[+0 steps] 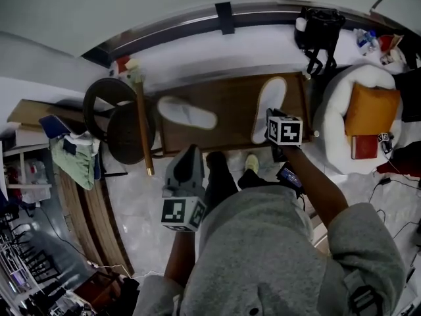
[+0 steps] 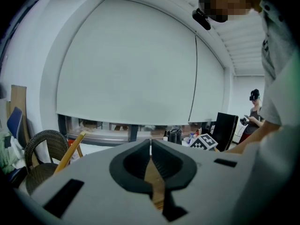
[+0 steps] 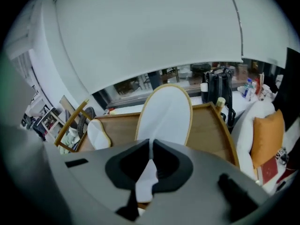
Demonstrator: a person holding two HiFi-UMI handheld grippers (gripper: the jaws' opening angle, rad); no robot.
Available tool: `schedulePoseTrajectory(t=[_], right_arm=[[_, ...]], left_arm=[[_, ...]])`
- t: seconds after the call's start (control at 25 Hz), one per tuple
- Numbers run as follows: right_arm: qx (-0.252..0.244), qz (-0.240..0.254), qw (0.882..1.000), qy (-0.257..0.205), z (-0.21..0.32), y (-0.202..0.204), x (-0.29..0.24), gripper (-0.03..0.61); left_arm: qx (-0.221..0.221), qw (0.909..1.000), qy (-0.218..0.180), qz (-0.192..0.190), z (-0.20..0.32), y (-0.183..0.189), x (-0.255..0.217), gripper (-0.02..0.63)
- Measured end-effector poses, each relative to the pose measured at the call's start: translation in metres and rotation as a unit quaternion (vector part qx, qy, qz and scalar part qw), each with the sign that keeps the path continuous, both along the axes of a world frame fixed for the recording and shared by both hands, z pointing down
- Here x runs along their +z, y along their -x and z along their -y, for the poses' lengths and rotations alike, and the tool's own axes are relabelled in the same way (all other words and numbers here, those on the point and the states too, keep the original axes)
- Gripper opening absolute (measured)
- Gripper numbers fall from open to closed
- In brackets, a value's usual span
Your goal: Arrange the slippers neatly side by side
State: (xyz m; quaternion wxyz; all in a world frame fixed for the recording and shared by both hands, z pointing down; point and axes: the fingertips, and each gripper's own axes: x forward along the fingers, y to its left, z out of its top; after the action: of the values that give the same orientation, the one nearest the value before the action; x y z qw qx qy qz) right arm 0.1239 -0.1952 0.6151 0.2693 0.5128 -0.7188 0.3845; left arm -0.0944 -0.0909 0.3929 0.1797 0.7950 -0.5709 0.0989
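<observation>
Your head camera looks steeply down from well above the wooden surface (image 1: 233, 104). The camera on the right tongs (image 3: 150, 142) sits low and very close at the surface's near edge, facing across it to the window blind (image 3: 140, 46); it shares the surface and the right slipper (image 3: 165, 111) with the head view. The camera on the left tongs (image 2: 150, 142) hangs back from the surface, level, facing that blind, and shares with the head view the wicker chair (image 2: 44, 146) beside the surface.

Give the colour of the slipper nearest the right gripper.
White with a thin tan rim; the slipper shows best in the right gripper view.
</observation>
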Motion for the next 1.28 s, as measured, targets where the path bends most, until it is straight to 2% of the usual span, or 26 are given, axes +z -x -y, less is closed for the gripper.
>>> schedulePoseTrajectory(t=[0.28, 0.52, 0.68, 0.92, 1.16, 1.28], right_arm=[[-0.015, 0.01, 1.0, 0.003, 0.002, 0.016, -0.027, 0.035], [-0.015, 0.013, 0.999, 0.025, -0.011, 0.026, -0.036, 0.035], [-0.028, -0.002, 0.998, 0.053, -0.019, 0.029, -0.018, 0.035], [-0.037, -0.022, 0.995, 0.095, -0.021, 0.034, 0.032, 0.035], [-0.083, -0.061, 0.987, 0.123, -0.017, 0.043, 0.067, 0.035], [-0.104, -0.074, 0.985, 0.119, -0.011, 0.049, 0.071, 0.035]], left_arm=[[-0.008, 0.9998, 0.009, -0.014, -0.004, 0.016, 0.006, 0.023], [-0.018, 0.9995, 0.006, -0.025, -0.006, 0.026, 0.008, 0.023], [-0.023, 0.9991, 0.017, -0.032, -0.01, 0.031, 0.013, 0.023], [-0.03, 0.9992, 0.012, -0.024, -0.009, 0.042, 0.011, 0.023], [-0.047, 0.9983, 0.032, -0.013, -0.017, 0.059, 0.015, 0.023], [-0.056, 0.998, 0.024, -0.016, -0.016, 0.066, 0.017, 0.023]])
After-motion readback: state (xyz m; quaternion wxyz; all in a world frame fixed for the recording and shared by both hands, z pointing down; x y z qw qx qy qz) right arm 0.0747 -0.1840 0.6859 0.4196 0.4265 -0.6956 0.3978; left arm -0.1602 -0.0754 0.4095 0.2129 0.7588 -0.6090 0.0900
